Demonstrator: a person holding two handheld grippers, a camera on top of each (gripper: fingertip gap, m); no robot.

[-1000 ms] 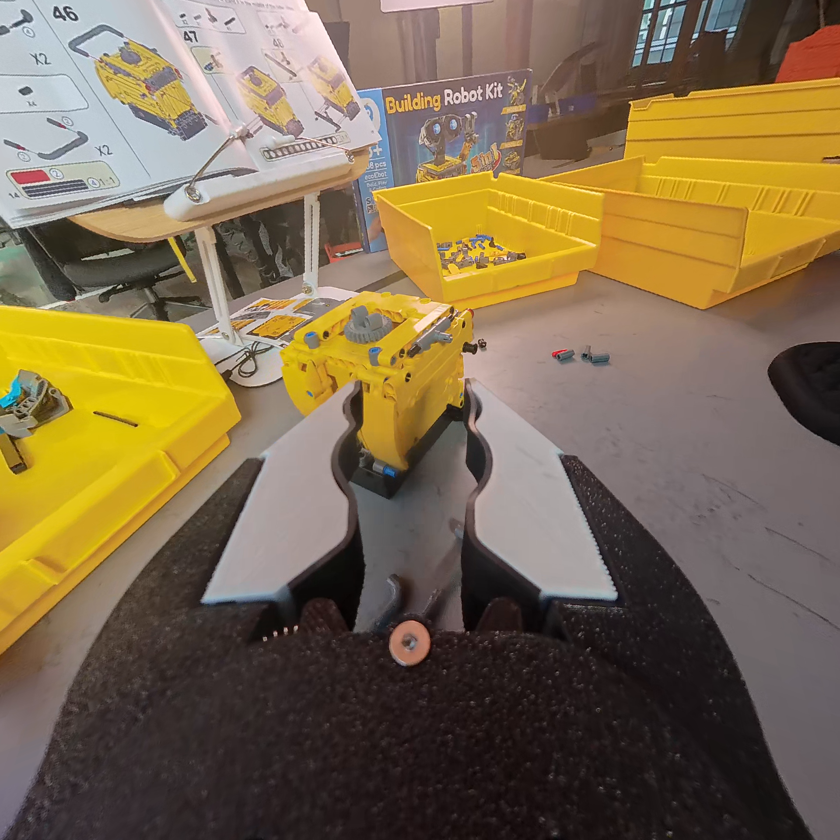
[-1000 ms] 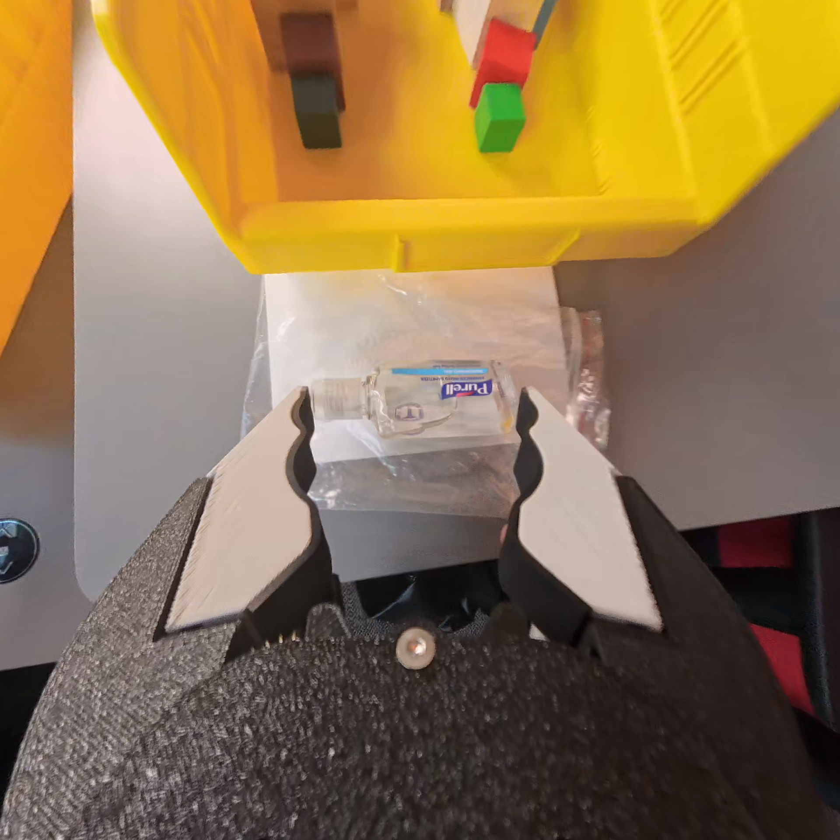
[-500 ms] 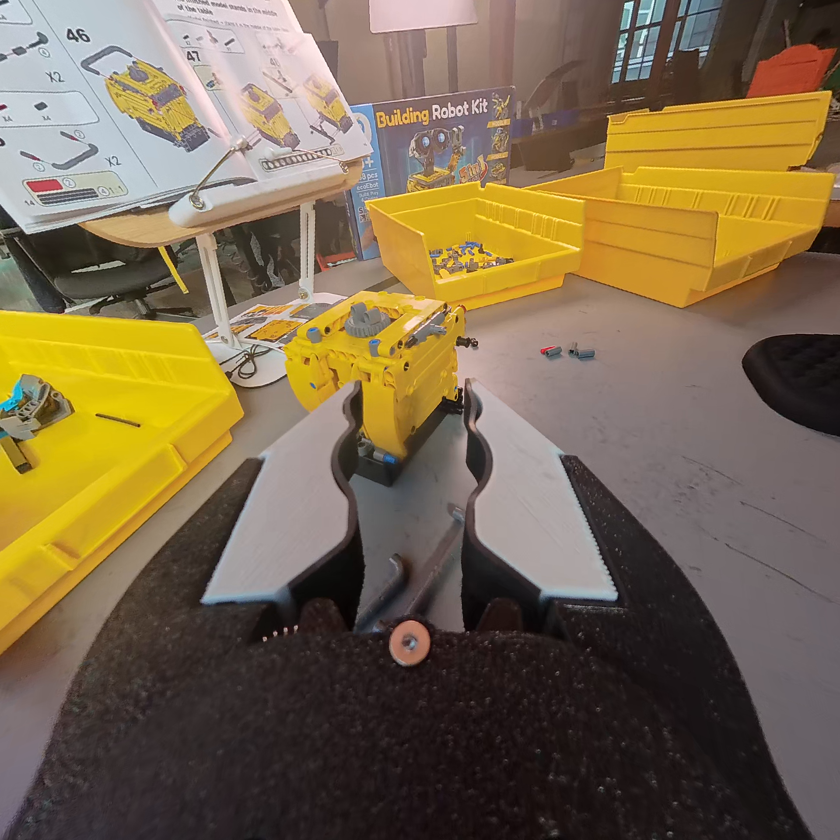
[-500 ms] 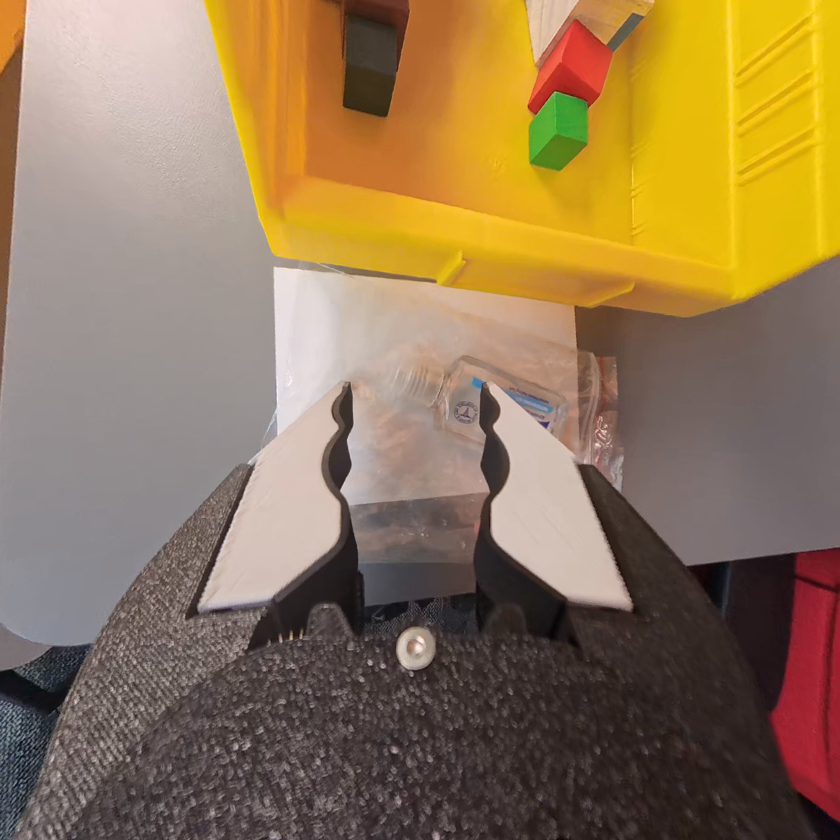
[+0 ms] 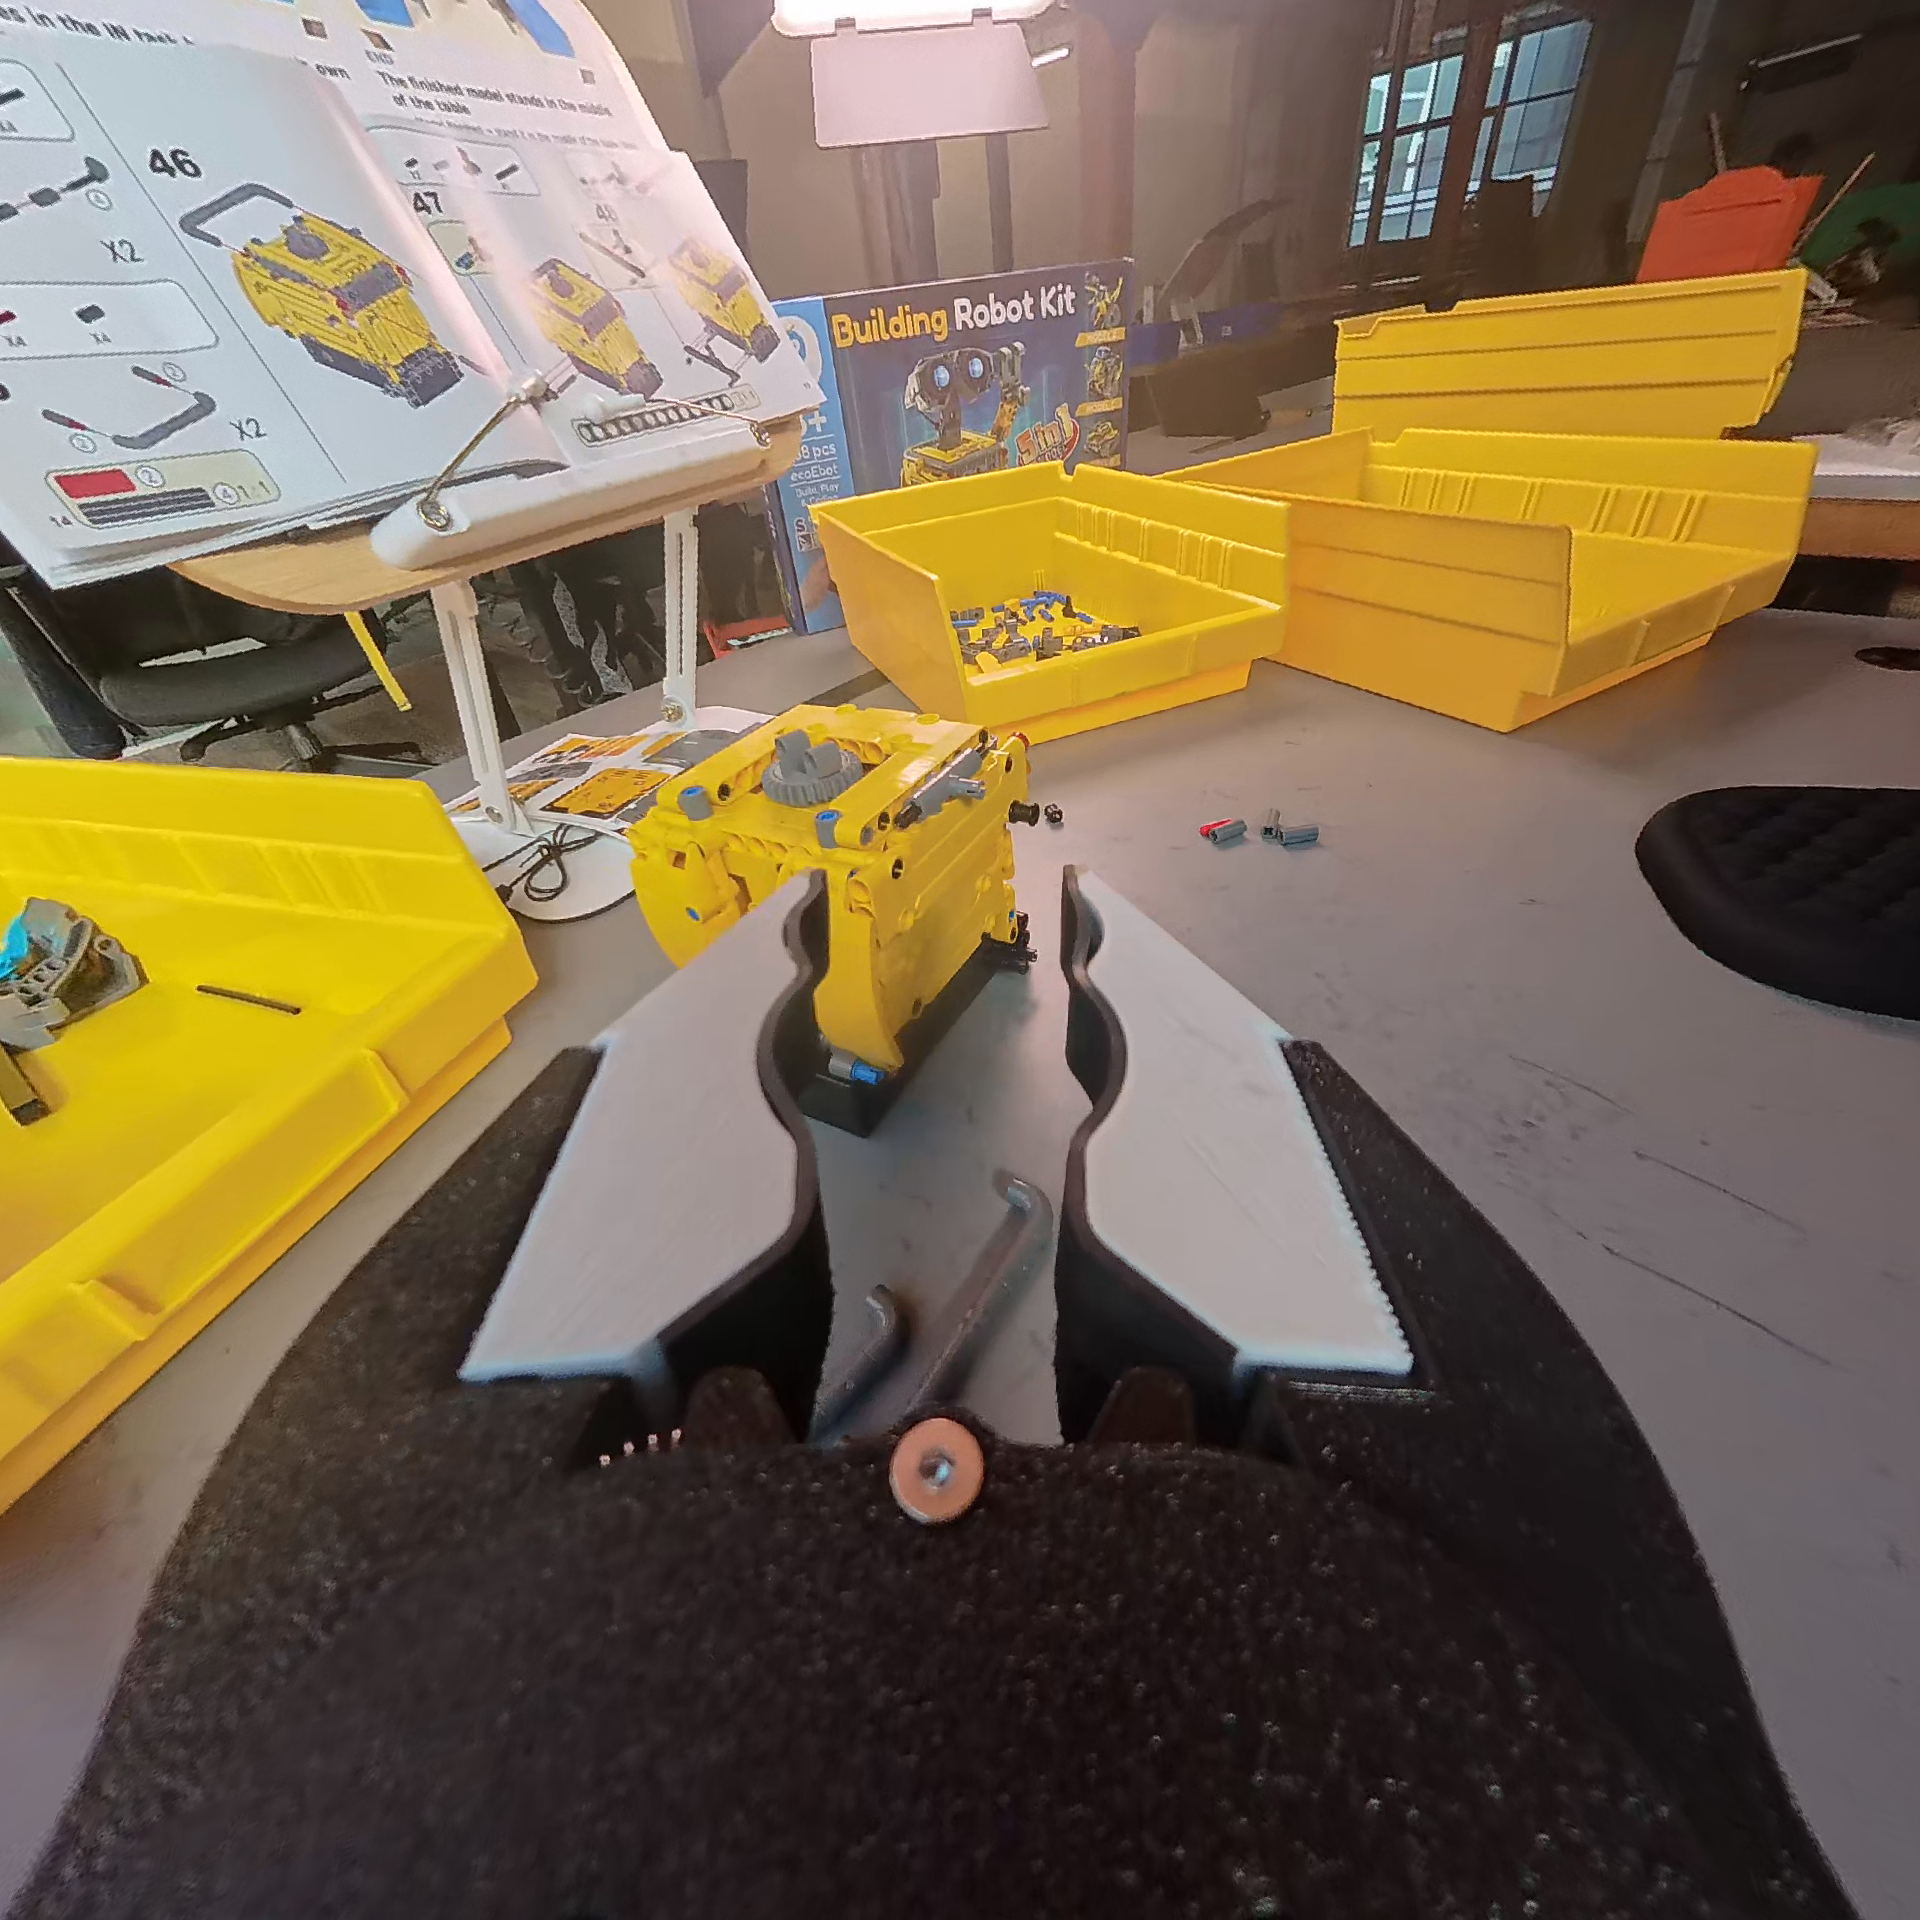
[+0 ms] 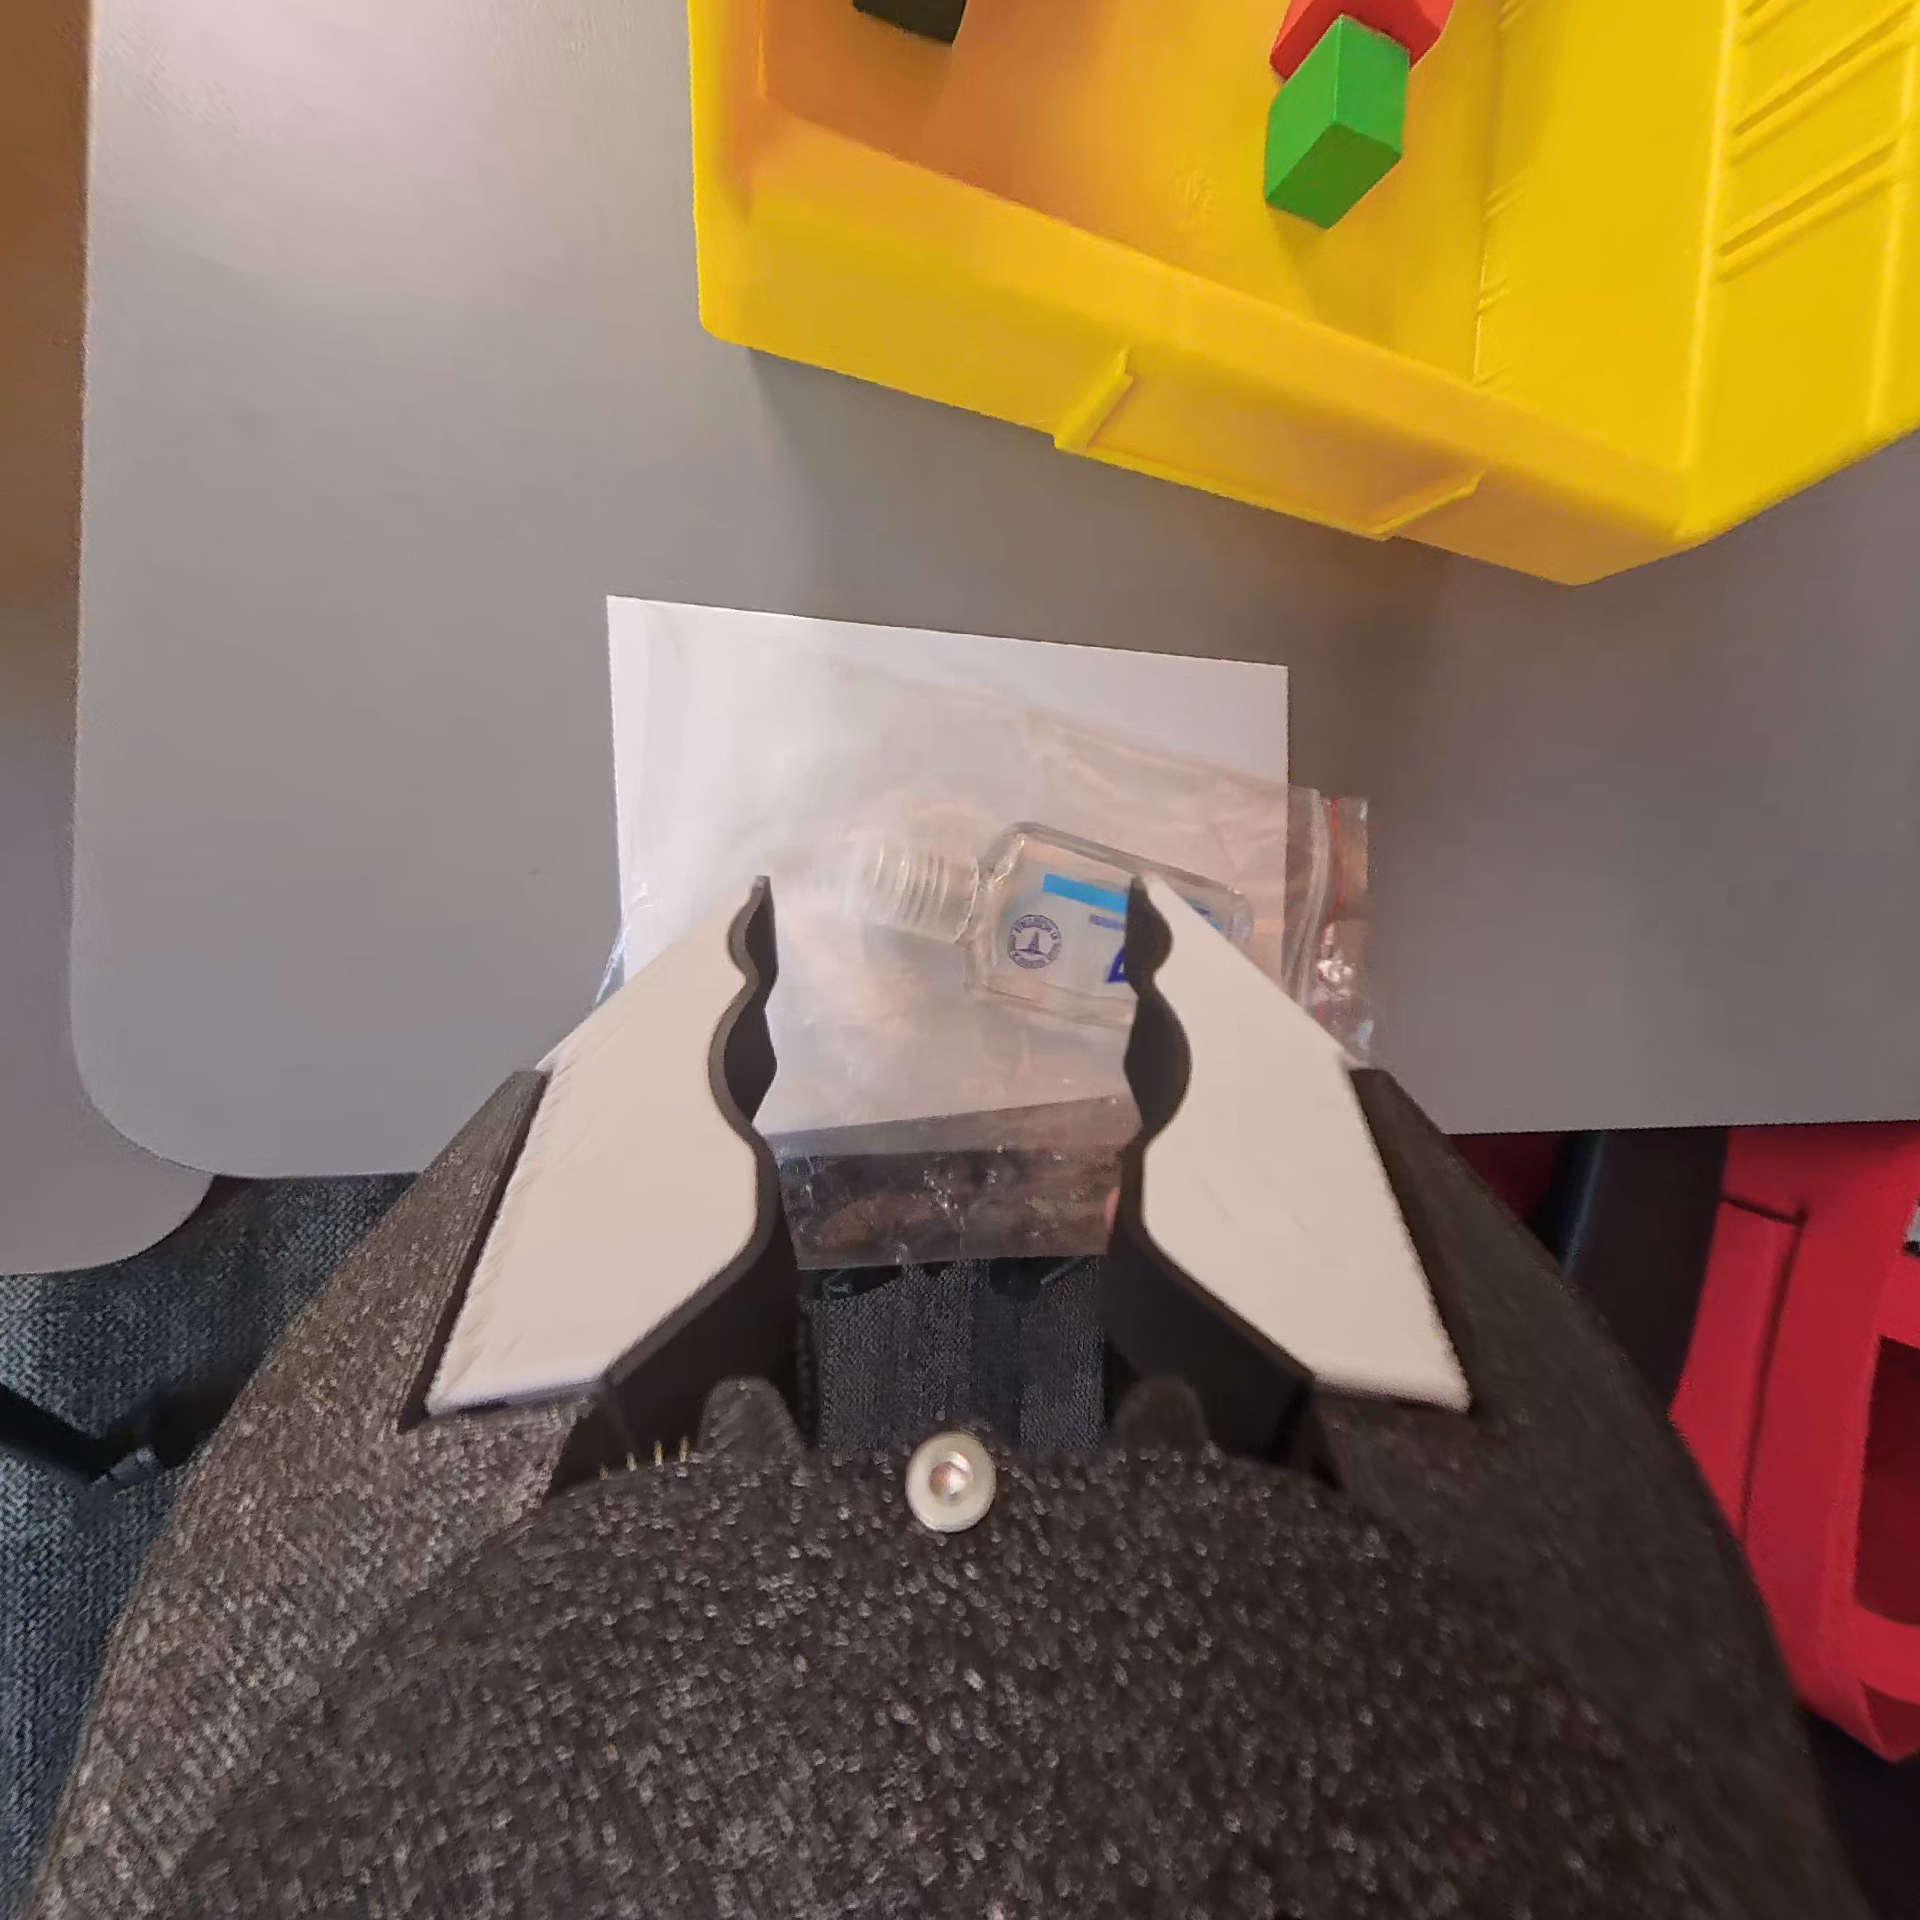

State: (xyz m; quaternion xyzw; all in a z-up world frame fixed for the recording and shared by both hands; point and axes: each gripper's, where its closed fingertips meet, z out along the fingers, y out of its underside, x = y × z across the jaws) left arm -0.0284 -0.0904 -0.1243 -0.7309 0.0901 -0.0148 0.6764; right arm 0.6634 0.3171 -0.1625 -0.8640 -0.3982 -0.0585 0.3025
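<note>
Both spread, empty | left gripper at yellow model | right gripper above, perhaps touching, bagged bottle

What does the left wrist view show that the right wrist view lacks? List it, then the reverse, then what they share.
Only the left wrist view: the open left gripper by a yellow brick model, two metal bars between its fingers, an instruction booklet on a stand, and a bin of small parts.

Only the right wrist view: the open right gripper over a clear bottle in a plastic bag on white paper, and a green block.

Both: yellow bins, a grey tabletop.
</note>
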